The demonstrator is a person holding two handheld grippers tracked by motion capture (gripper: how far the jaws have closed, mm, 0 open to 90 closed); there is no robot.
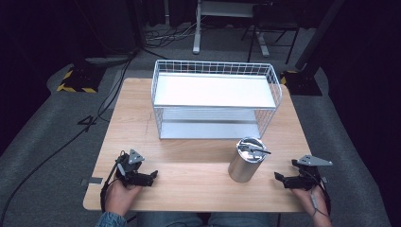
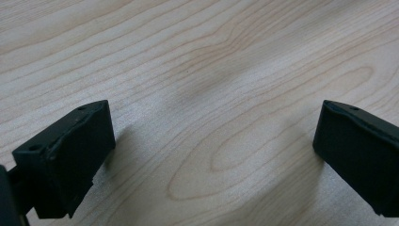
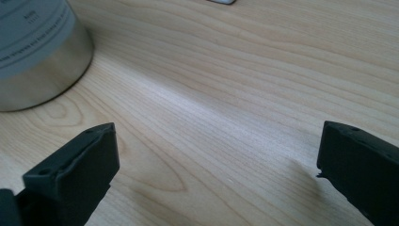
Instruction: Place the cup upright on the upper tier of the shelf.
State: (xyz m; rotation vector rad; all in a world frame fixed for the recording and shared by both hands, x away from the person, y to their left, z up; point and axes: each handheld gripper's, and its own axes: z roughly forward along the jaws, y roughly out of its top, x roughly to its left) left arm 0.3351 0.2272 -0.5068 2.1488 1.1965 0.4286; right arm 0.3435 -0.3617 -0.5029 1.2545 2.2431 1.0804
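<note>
A steel canister [image 1: 246, 160] with a clamp lid stands upright on the wooden table [image 1: 189, 161], in front of a white wire rack [image 1: 215, 99] with two shelves. My left gripper [image 1: 152, 177] rests near the table's front left, jaws wide apart over bare wood [image 2: 211, 141]. My right gripper [image 1: 279, 178] rests at the front right, a short way right of the canister, jaws also wide apart [image 3: 216, 174]. In the right gripper view the canister's base [image 3: 40, 56] sits at the upper left, clear of the jaws. Neither gripper holds anything.
The rack stands at the table's far middle, both shelves bare. Beyond the table lie grey carpet, cables [image 1: 170, 35], a stand base with yellow-black tape [image 1: 78, 80] and white desk legs [image 1: 197, 28].
</note>
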